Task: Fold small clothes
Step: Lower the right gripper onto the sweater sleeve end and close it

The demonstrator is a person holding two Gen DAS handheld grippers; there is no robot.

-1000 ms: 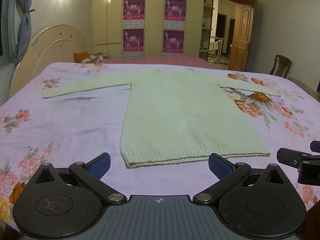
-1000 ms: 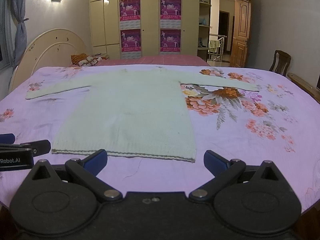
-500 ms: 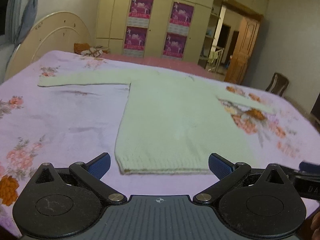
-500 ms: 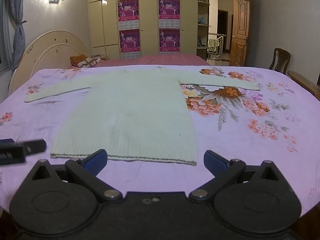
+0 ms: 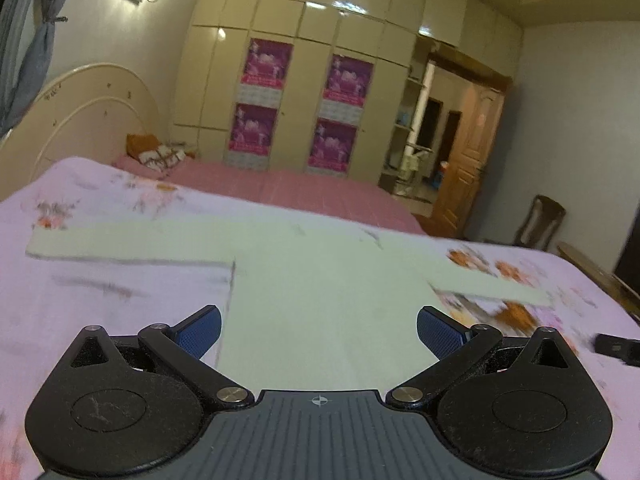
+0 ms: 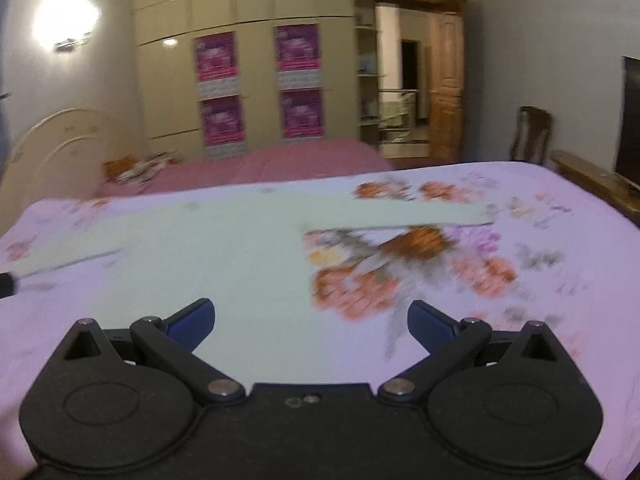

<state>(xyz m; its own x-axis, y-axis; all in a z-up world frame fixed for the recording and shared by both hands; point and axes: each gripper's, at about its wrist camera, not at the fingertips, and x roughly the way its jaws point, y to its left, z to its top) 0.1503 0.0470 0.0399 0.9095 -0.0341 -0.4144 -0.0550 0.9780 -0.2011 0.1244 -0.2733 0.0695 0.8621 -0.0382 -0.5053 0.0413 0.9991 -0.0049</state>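
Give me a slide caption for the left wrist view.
Open left gripper above a pale green sweater spread flat, sleeves out, on a floral bedspread.

bed [image 5: 100, 312] with floral lilac sheet, pale green sweater [image 5: 320, 300] spread flat

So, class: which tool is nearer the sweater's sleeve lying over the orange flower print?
Right. The right tool is over that side of the sweater; the left tool sits toward the opposite sleeve.

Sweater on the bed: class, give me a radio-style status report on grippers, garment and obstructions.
Left gripper open, empty, over the sweater. Right gripper open, empty. Sweater flat, unfolded, sleeves spread on the floral bedsheet. Nothing in the way.
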